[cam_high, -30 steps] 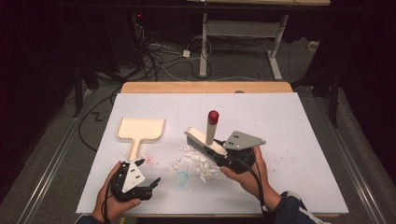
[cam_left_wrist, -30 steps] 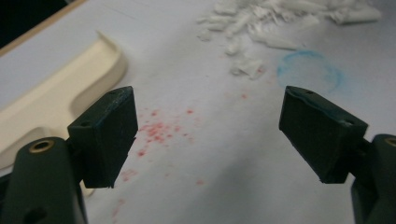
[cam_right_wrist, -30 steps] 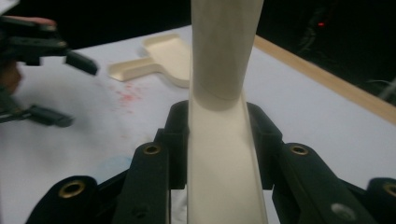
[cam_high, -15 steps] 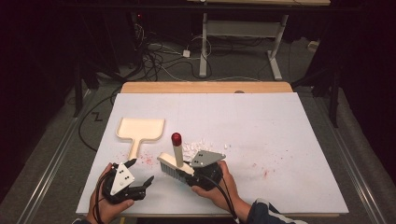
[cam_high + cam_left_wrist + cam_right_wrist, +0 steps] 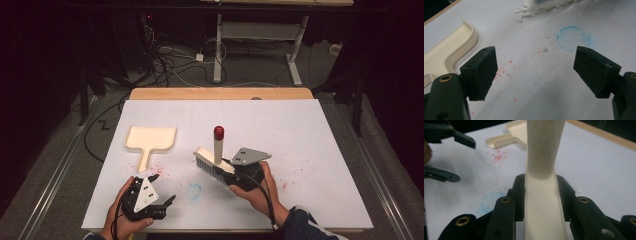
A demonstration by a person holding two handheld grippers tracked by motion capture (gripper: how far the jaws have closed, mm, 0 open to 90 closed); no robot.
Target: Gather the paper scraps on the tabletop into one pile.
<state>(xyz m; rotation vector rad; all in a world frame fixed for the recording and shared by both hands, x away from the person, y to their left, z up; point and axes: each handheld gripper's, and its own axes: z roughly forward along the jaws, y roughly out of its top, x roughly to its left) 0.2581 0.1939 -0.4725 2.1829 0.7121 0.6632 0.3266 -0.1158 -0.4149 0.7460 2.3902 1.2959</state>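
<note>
High view: we see the brush [image 5: 212,162] mid-table, right of the dustpan [image 5: 150,139].
Axis: handle upright, red tip up, bristles down.
Right gripper [image 5: 235,170]: clamped on the brush.
Left gripper [image 5: 160,192]: jaws apart, empty.
Hidden: bristle tips hard to make out.

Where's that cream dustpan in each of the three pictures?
High view: dustpan left of centre on the table, beyond the left gripper.
Left gripper view: dustpan at the left edge.
Right gripper view: dustpan at the top, behind the brush.
Shared landmark: the blue ring.
</note>
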